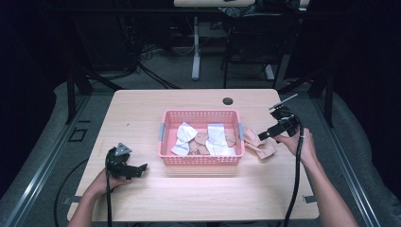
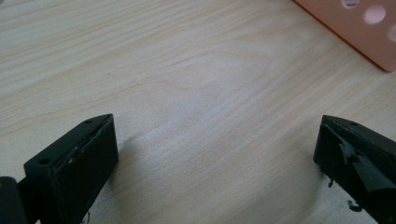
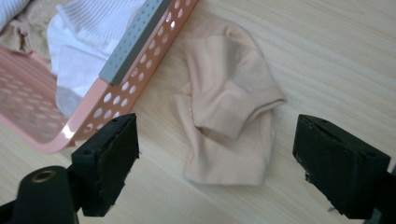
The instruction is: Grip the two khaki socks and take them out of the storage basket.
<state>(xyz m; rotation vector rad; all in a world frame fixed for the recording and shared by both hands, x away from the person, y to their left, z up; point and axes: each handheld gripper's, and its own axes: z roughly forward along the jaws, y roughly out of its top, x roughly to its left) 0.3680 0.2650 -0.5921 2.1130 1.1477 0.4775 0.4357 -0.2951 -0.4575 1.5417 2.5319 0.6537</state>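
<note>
Beige sock (image 3: 226, 100): lies crumpled on the table (image 1: 198, 198), just beside the basket's right end wall; in the right gripper view it sits between the two jaws but clear of both pads.
Second beige sock (image 1: 250, 137): in the high view, beige fabric beside the basket spreads into two lumps; whether they overlap I cannot tell.
Basket (image 1: 201, 160): pink plastic, perforated walls, a grey handle strip on each short end; it stands near the middle of the table.
Basket contents: white socks (image 1: 218, 139) and beige socks (image 1: 202, 138) in a loose heap, several overlapping.
Right hand-held gripper (image 1: 264, 135): held in the person's right hand at the basket's right side, jaws spread wide and pointing down at the sock outside; nothing is gripped.
Left hand-held gripper (image 1: 142, 168): held in the left hand low over the table, left of the basket's near corner; jaws stand wide apart with bare wood between them, holding nothing.
Table: pale wood grain, with a dark round cable hole (image 1: 228, 100) near its far edge.
Surroundings: dark room, a table leg and cables on the floor beyond.
</note>
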